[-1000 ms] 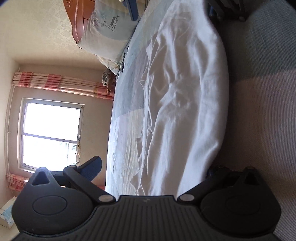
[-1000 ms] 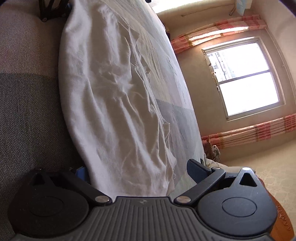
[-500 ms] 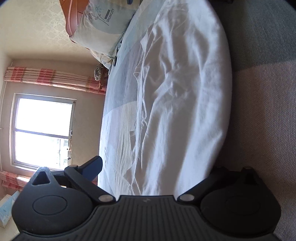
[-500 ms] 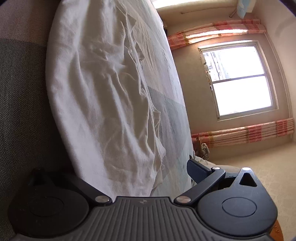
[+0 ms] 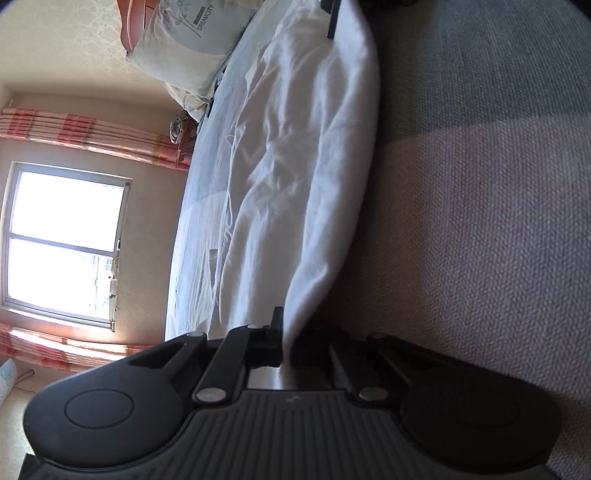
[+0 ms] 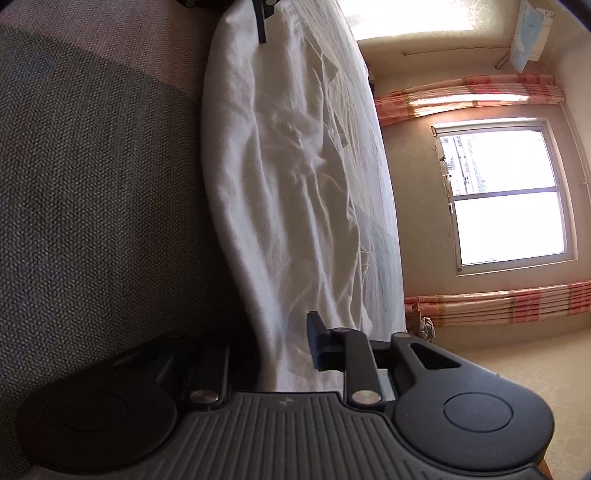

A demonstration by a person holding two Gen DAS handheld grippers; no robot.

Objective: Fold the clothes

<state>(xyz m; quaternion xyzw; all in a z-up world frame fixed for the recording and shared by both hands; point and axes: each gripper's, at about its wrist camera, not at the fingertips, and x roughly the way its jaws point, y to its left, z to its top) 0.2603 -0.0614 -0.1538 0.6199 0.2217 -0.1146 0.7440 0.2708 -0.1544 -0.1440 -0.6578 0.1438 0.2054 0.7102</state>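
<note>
A white garment (image 5: 303, 177) lies stretched along the edge of a bed, wrinkled, its long edge against the grey fabric side. My left gripper (image 5: 286, 343) is shut on one end of the garment. My right gripper (image 6: 284, 350) is closed on the other end of the same garment (image 6: 295, 184); its lower finger is hidden in shadow. Each gripper's fingers show at the far end in the other's view, the right gripper (image 5: 332, 22) and the left gripper (image 6: 260, 22).
The pale blue bed sheet (image 5: 199, 206) runs beside the garment. A pillow (image 5: 184, 48) and a wooden headboard stand at the bed's head. Grey woven fabric (image 5: 480, 184) covers the bed's side. A window (image 6: 506, 192) with pink curtains is beyond.
Both grippers have closed from wide open onto the garment's ends. Both moved in closer to the cloth edge.
</note>
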